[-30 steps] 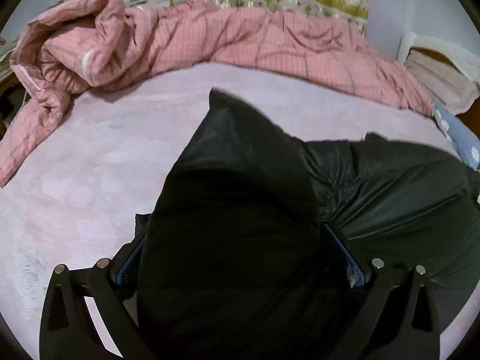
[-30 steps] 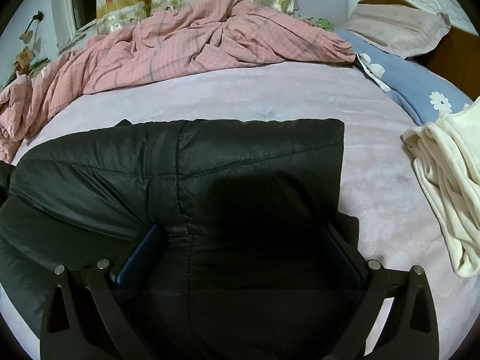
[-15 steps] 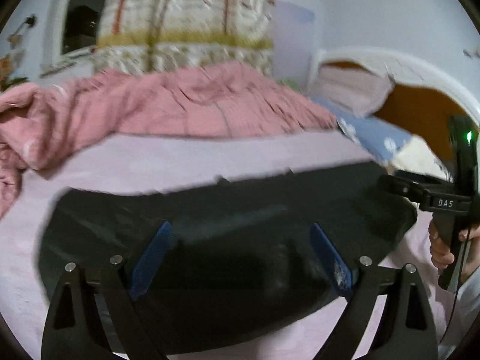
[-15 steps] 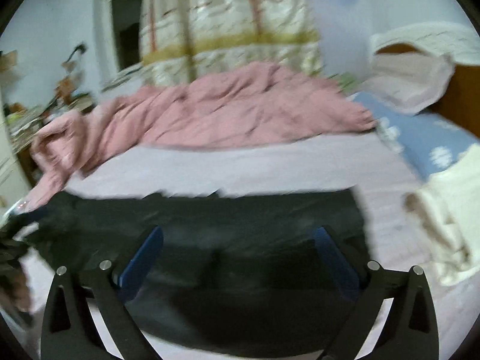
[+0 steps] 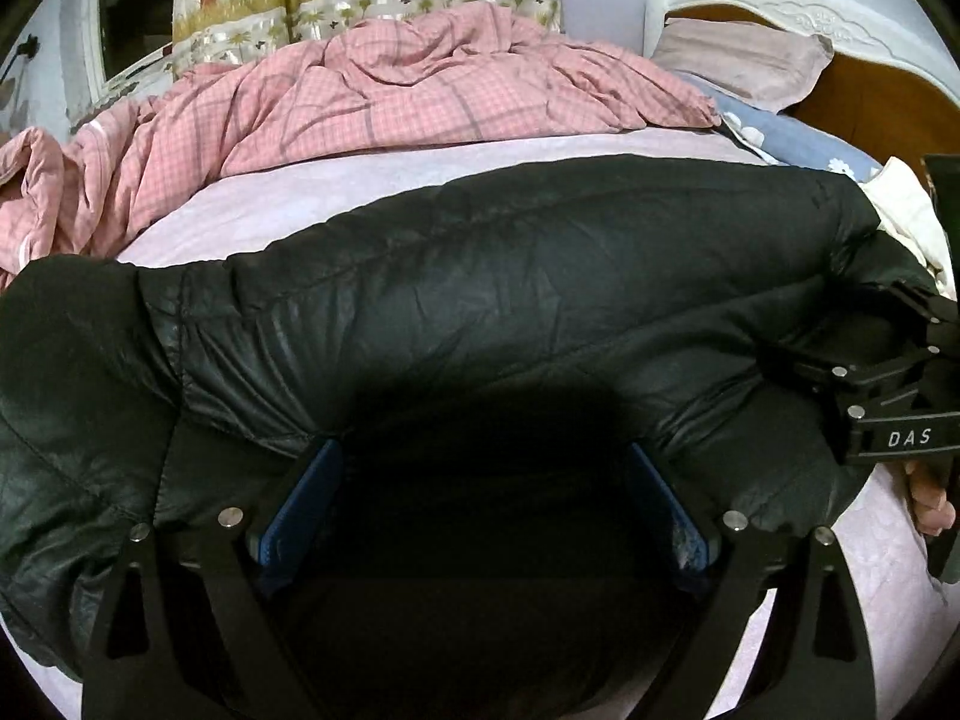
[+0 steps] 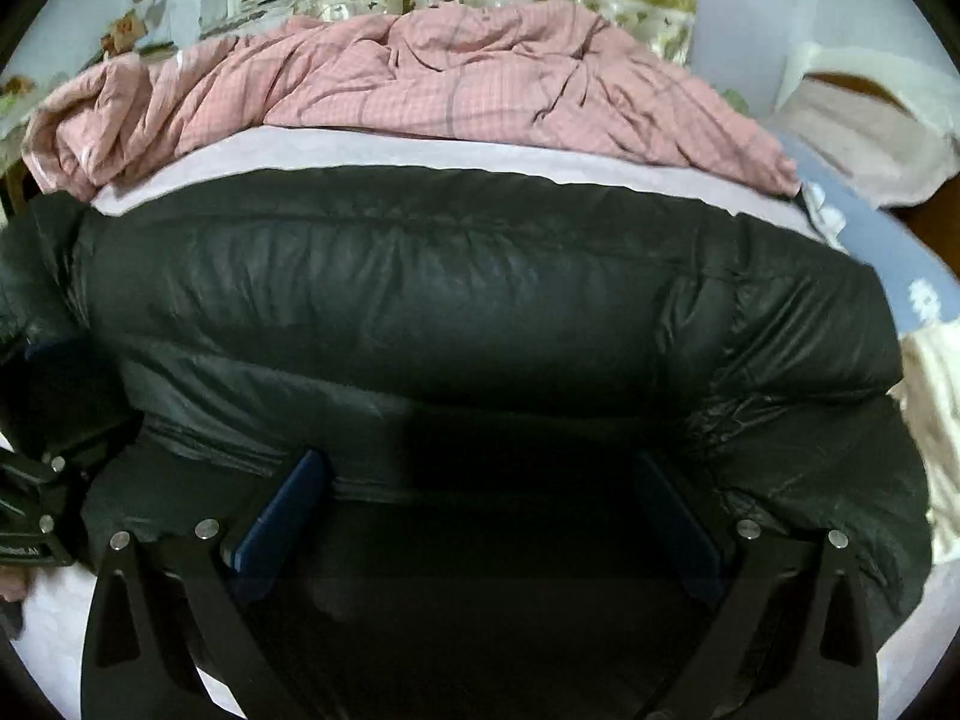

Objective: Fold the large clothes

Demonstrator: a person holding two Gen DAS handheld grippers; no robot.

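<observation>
A black puffy jacket (image 5: 480,300) lies across the pale pink bed sheet (image 5: 252,210); it also fills the right wrist view (image 6: 450,300). My left gripper (image 5: 480,480) has its jaws wide apart with jacket fabric bulging between the blue pads (image 5: 300,498). My right gripper (image 6: 480,498) is likewise wide open over the near edge of the jacket, blue pads (image 6: 282,510) on either side of the fabric. The right gripper also shows at the right edge of the left wrist view (image 5: 888,384), at the jacket's right end.
A crumpled pink checked duvet (image 5: 390,96) lies along the far side of the bed. A pillow (image 5: 744,54) and blue flowered bedding (image 5: 798,144) sit by the wooden headboard (image 5: 870,102) at right. A cream folded cloth (image 6: 930,420) lies right of the jacket.
A second ago both grippers held jacket fabric low over the bed. They swung up and over, and the jacket now lies as a long horizontal roll in front of both.
</observation>
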